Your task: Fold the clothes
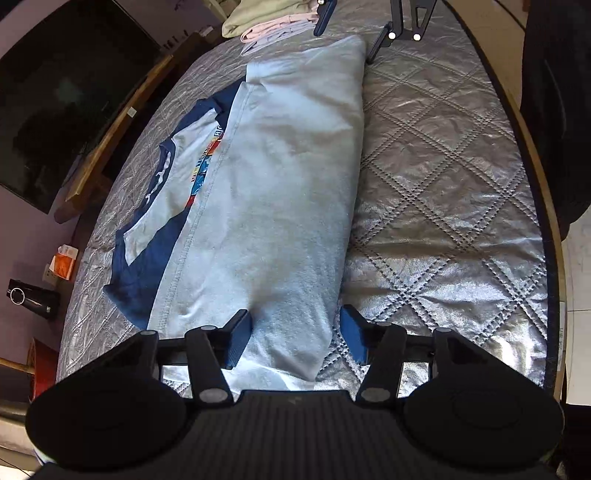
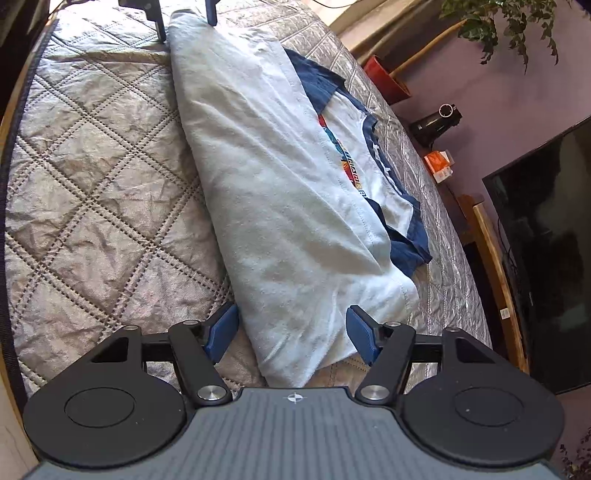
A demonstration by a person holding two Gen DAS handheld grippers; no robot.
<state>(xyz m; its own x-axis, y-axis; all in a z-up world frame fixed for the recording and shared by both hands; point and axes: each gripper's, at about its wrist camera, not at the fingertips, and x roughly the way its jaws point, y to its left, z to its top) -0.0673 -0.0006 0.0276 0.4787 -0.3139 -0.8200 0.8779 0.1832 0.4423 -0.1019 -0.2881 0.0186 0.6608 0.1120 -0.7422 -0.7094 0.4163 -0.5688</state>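
The light-blue T-shirt lies on the quilted surface with its hem half doubled over toward the collar (print partly covered), both tongs apart astride its ends at six o'clock, likely mid-fold, so each must close on cloth.

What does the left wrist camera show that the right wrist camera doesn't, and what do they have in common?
Only the left wrist view shows the pile of folded clothes at the far end of the quilt, and a dark chair beside the bed.

Only the right wrist view shows the plant hanging against the purple wall.

Both show the light blue shirt folded lengthwise on the silver quilt, the TV, the orange box, and each an open gripper straddling one end of the shirt: left, right.
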